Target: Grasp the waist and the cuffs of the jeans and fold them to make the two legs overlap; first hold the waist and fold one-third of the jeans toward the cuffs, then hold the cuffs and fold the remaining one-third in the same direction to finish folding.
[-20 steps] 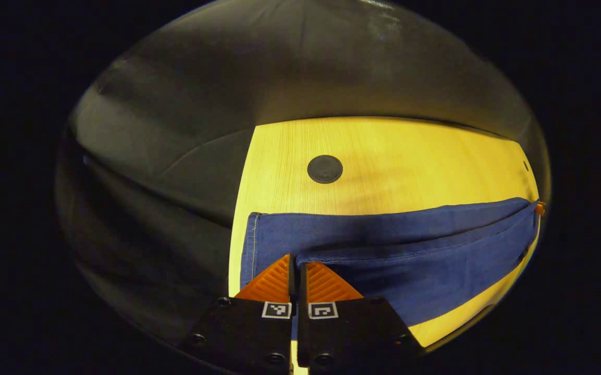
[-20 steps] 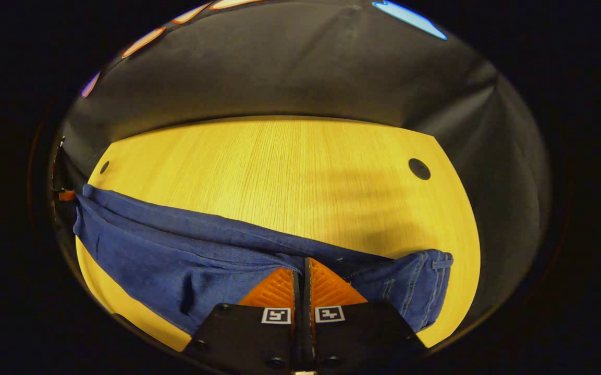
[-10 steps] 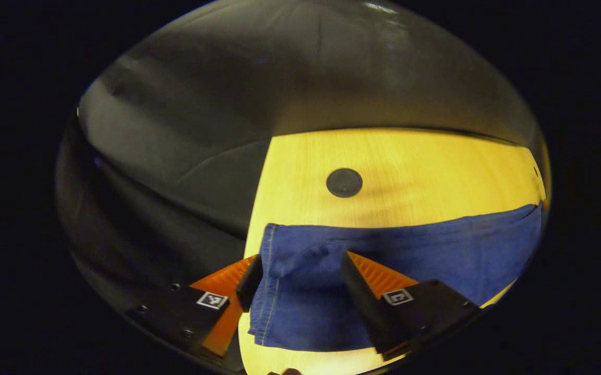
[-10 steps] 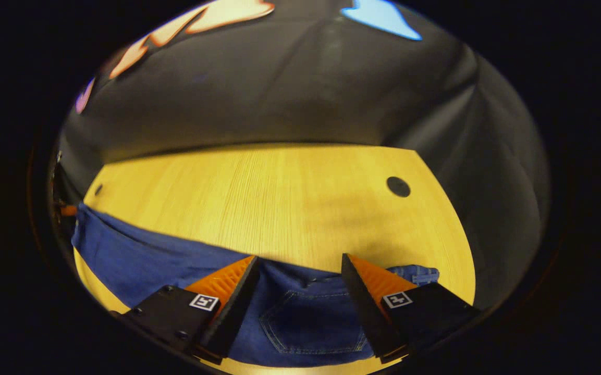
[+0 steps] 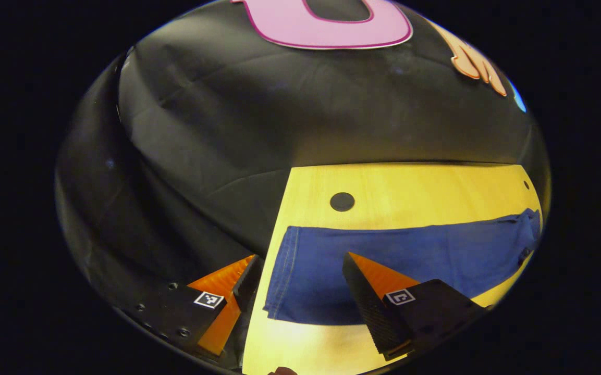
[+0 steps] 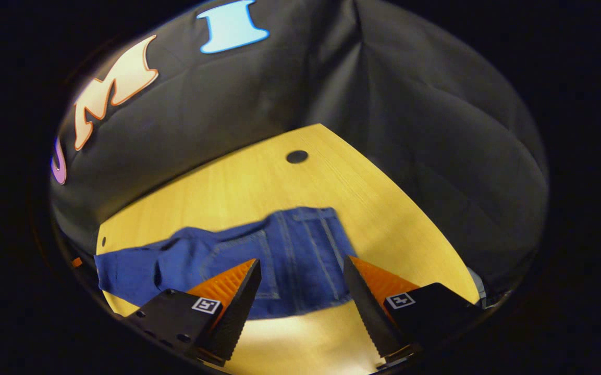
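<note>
Left claw (image 5: 300, 268) is spread wide, nothing between its fingers; it hovers above the cuff end of the jeans (image 5: 399, 263), clear of the fabric. Its left finger (image 5: 245, 278) sits off the table's edge over the dark cloth, its right finger (image 5: 363, 281) sits over the denim.

Right claw (image 6: 303, 273) is likewise spread wide and holds nothing. It hangs above the waist end of the jeans (image 6: 279, 260), with both fingers framing the waistband region, not touching it as far as the right gripper view shows.

Jeans lie flat on the wooden table (image 5: 425, 190), stretched lengthwise, legs stacked one over the other into a single long strip. In the left gripper view the cuff hem (image 5: 284, 260) is near the table's left edge and the strip runs off to the right toward the waist. In the right gripper view the waist end (image 6: 310, 245) with its seams and a pocket (image 6: 237, 255) lies nearest, and the legs trail off to the left, a bit rumpled near the seat.

Table details: one round dark cap (image 5: 342, 201) sits just beyond the cuff end, apart from the denim; another round dark cap (image 6: 297, 156) sits well beyond the waist end near the far corner. A small dark hole (image 6: 103, 241) shows near the far left table edge in the right gripper view.

Booth wall (image 5: 279, 114) is black cloth behind the table.
</note>
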A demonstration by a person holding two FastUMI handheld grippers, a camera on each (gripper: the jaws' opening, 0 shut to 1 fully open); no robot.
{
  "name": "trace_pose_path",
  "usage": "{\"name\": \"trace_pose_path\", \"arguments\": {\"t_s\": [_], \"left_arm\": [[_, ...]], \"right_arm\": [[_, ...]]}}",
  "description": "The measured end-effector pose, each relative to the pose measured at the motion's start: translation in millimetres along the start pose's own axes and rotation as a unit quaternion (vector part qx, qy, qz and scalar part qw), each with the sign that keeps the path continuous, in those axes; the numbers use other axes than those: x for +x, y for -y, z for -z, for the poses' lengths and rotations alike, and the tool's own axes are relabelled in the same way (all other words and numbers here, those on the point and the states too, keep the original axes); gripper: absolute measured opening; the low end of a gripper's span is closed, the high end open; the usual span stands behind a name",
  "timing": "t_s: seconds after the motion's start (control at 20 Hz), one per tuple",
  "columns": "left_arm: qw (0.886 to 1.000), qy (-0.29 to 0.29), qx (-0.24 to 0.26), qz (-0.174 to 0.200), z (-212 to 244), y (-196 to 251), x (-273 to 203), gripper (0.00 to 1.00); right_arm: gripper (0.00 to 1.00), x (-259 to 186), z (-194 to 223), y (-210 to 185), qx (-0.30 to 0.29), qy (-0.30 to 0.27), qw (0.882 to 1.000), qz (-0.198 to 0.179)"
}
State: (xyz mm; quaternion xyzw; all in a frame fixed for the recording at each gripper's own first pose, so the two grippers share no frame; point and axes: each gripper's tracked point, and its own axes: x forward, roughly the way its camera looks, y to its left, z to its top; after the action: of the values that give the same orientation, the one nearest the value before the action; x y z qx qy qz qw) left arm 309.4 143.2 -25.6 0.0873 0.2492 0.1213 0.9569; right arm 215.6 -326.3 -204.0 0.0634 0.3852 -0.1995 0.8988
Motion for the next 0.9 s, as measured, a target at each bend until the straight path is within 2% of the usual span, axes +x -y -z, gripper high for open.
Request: {"name": "trace_pose_path", "arguments": {"t_s": [0.05,0.15,0.2,0.25,0.3,0.4,0.45,0.5,0.6,0.65,0.85,0.9], "left_arm": [[1.0,0.001,-0.002,0.004,-1,-2,0,0.96],[1.0,0.001,-0.015,0.01,-5,-2,0,0.96],[1.0,0.003,-0.024,0.015,-8,-3,0,0.96],[0.999,0.004,-0.034,0.02,-9,-4,-2,0.96],[0.999,0.012,-0.044,0.021,-14,-7,-3,0.96],[0.998,0.022,-0.064,0.018,-15,-9,-4,0.96],[0.997,0.025,-0.072,0.016,-16,-10,-3,0.96],[0.997,0.026,-0.077,0.012,-17,-12,-3,0.96],[0.996,0.028,-0.081,-0.006,-16,-14,-2,0.97],[0.996,0.029,-0.085,-0.011,-17,-12,1,0.96],[0.993,0.035,-0.112,-0.016,-22,-16,1,0.96],[0.993,0.034,-0.115,-0.019,-21,-15,1,0.96]], "right_arm": [[0.99,4,7,7,0.003,-0.005,1.0,0.005],[0.95,9,19,21,0.017,-0.019,1.0,0.005],[0.99,11,23,25,0.023,-0.025,0.999,0.003],[0.95,14,27,26,0.024,-0.032,0.999,0.003],[0.99,16,28,26,0.02,-0.036,0.999,0.002],[0.95,19,24,18,0.017,-0.04,0.999,-0.011],[0.99,23,27,20,0.02,-0.043,0.999,-0.019],[0.95,26,28,21,0.022,-0.048,0.998,-0.023],[0.95,29,30,18,0.018,-0.055,0.998,-0.036],[0.99,33,33,17,0.011,-0.058,0.997,-0.039],[0.89,36,33,15,-0.013,-0.056,0.997,-0.048],[0.94,36,33,15,-0.022,-0.053,0.997,-0.048]]}}
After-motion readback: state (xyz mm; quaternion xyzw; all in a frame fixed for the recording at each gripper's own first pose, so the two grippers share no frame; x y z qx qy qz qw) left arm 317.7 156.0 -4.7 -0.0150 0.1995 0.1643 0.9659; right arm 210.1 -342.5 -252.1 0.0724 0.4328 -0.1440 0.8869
